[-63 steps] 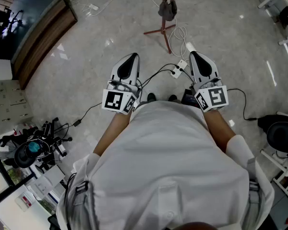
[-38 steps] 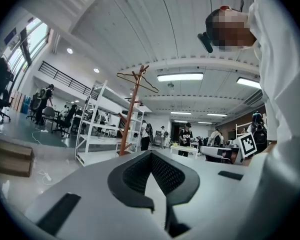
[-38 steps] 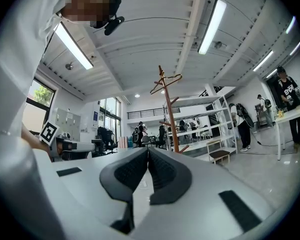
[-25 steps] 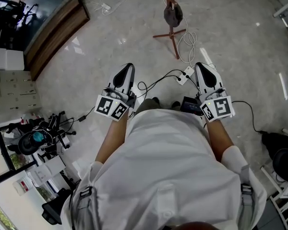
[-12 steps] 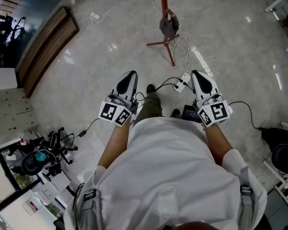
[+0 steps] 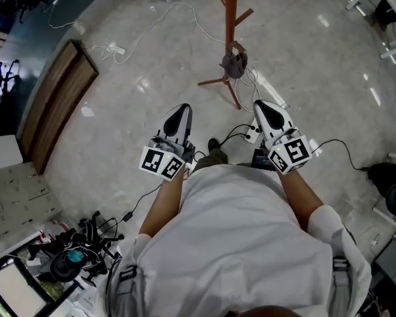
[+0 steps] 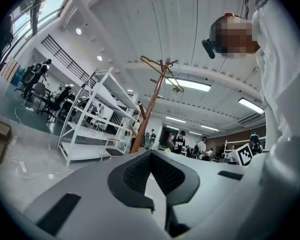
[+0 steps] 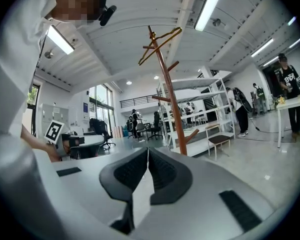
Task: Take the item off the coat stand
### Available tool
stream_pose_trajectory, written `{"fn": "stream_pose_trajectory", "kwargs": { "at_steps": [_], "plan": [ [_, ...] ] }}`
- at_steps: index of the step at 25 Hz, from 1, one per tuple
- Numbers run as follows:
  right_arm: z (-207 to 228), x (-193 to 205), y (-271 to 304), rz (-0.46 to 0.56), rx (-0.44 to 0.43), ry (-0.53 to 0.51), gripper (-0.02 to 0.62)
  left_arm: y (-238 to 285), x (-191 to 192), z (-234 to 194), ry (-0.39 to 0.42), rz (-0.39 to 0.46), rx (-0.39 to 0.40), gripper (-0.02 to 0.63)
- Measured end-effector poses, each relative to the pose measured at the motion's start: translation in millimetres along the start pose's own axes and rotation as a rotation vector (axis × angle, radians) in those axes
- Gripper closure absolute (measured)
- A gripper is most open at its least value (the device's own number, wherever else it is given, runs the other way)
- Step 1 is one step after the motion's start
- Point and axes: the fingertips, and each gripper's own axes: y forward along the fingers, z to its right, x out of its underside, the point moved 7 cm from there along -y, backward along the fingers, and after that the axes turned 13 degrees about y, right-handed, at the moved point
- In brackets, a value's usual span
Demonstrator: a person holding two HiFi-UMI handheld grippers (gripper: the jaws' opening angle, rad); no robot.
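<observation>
Both tools are empty w/ jaws pressed together: left tool (image 6: 183,109) and right tool (image 6: 260,105) sit low, well apart from the coat stand (image 6: 231,12). 1 dark grey item (image 6: 235,64) hangs low on its pole, prob. a small soft bag or cap. It looks light & floppy, so I'd pinch the top by its peg; count: 1 stand, 1 item, 2 tools.

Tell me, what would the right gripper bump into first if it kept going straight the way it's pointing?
Most likely the coat stand: its reddish pole rises just ahead of the right gripper, slightly right of its shut jaws, with nothing between them. Depth is hard to judge.
</observation>
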Motion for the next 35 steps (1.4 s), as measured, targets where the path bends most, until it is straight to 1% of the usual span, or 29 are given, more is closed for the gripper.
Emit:
{"fn": "stream_pose_trajectory", "kwargs": {
  "at_steps": [4,6,9,11,12,13,14,17,19,24,27,31,35],
  "plan": [
    [5,-3,26,0.017,0.020,-0.042,0.569,16,6,-26,-0.003,-0.010,0.045,0.597],
    [11,-2,38,0.011,0.044,-0.063,0.569,20,12,-41,-0.001,-0.019,0.060,0.597],
    [28,-2,58,-0.007,0.077,-0.060,0.568,30,23,-64,-0.007,-0.044,0.049,0.597],
    [49,5,69,-0.029,0.079,-0.031,0.563,40,34,-75,-0.011,-0.063,0.029,0.597],
    [63,12,77,-0.045,0.076,-0.013,0.537,47,41,-81,-0.009,-0.070,0.020,0.597],
    [80,19,87,-0.065,0.072,0.003,0.490,57,48,-87,-0.005,-0.077,0.010,0.597],
    [99,27,98,-0.084,0.072,0.015,0.469,69,55,-93,0.001,-0.083,0.001,0.597],
    [151,52,129,-0.150,0.087,0.030,0.468,99,68,-110,0.010,-0.104,-0.031,0.597],
    [171,67,141,-0.192,0.090,0.036,0.468,107,68,-114,0.015,-0.121,-0.033,0.597],
    [202,106,165,-0.287,0.066,0.094,0.468,115,67,-106,0.037,-0.175,0.003,0.597],
    [215,125,178,-0.329,0.060,0.078,0.468,118,70,-101,0.036,-0.202,0.016,0.597],
    [226,148,196,-0.359,0.069,0.064,0.469,121,79,-101,0.052,-0.250,0.043,0.597],
    [234,165,208,-0.377,0.105,0.048,0.469,119,87,-107,0.052,-0.278,0.037,0.597]
  ]
}}
